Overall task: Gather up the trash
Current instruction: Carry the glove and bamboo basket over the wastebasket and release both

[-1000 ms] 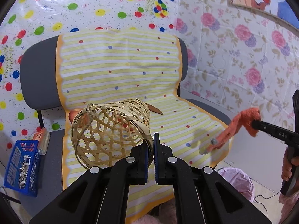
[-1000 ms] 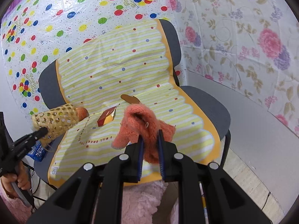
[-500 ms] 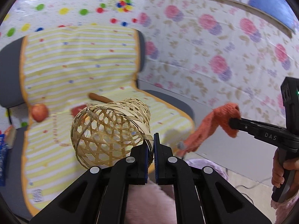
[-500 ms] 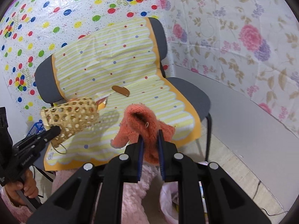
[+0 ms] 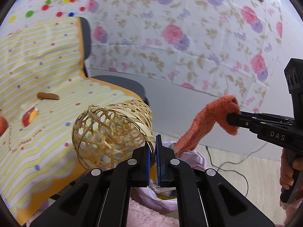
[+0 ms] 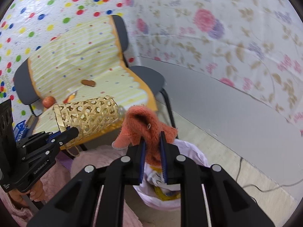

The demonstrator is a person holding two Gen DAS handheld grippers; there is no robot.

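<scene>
Bamboo basket (image 5: pixel 111 132) clamped by rim in left gripper (image 5: pixel 155 157); right gripper (image 6: pixel 153 158) pinches orange glove (image 6: pixel 145 126) above trash bag (image 6: pixel 191 151).

Orange glove (image 6: pixel 145 124), tan basket (image 5: pixel 113 132) (open lattice weave)

"DAS" on right hand-held gripper (image 5: pixel 230 121)
</scene>
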